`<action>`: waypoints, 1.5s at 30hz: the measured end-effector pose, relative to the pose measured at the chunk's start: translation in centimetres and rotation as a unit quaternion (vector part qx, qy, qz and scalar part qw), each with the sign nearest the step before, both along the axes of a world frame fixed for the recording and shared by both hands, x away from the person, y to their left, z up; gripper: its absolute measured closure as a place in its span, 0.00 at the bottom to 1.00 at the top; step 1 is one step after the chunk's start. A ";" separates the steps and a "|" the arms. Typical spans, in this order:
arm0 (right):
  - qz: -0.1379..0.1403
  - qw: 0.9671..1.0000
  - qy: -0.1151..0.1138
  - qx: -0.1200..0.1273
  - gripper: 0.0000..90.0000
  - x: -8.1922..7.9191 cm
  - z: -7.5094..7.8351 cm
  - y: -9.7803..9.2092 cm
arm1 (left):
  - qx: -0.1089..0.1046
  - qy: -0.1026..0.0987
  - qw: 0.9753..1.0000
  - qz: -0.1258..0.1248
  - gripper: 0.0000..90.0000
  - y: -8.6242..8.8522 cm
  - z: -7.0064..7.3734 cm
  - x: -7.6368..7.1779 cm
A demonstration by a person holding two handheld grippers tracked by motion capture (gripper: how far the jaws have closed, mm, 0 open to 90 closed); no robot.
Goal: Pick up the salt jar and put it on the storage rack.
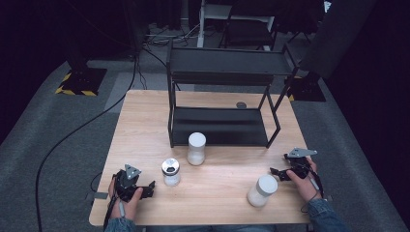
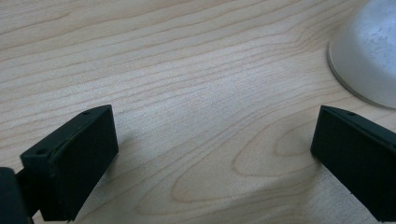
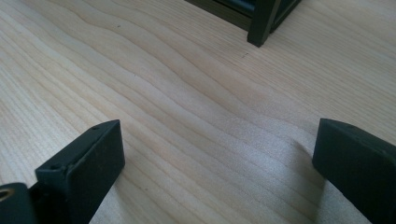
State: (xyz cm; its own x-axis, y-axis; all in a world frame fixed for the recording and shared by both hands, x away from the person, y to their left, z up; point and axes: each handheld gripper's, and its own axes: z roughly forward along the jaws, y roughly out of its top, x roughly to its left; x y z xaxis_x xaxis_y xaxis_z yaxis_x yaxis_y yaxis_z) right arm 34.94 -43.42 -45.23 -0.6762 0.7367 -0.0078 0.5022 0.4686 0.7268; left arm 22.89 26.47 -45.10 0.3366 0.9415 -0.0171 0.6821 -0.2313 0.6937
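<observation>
- Shaker (image 1: 170, 172) with the shiny perforated top stood near the front-left of the tabletop (image 1: 217, 193), just beside my left tool (image 1: 151, 188) and a little ahead of it, not touching.
- My left tool lay low at the front-left corner, jaws spread wide with nothing between them; in the left gripper view bare wood lay between the jaws and the shaker's rounded pale base (image 2: 369, 51) sat off to the upper right.
- My right tool (image 1: 274, 173) rested near the right edge, jaws likewise parted and empty, pointing inward across the tabletop.
- A white canister (image 1: 262, 190) with a pale lid stood just beside my right tool, toward the front edge.
- A taller white cylinder (image 1: 196, 148) stood mid-tabletop, just in front of the black rack (image 1: 222, 92), close to its front-left leg.
- The rack took up the far half of the tabletop, with a lower shelf and an upper one; one of its legs (image 3: 261, 23) showed at the top of the right gripper view, well apart from the jaws.
- Open wood ran between the shaker and the canister, and along the front edge between my two hands.
- A small round grey fitting (image 1: 241, 105) sat in the tabletop behind the rack.
</observation>
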 end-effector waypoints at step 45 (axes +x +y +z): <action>0.000 1.000 0.000 0.000 0.02 0.0 0.0 0.0 | -0.067 -0.164 0.984 0.008 0.03 0.7 0.2 -5.0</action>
State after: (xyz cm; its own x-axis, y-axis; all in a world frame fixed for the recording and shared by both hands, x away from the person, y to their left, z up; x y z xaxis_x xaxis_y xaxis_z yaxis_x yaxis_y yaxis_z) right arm 34.94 -43.43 -45.23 -0.6767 0.7362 -0.0083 0.5014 0.4690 0.7270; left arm 17.92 27.21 -44.86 0.3291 0.9437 -0.0335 0.4190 -0.1141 0.9008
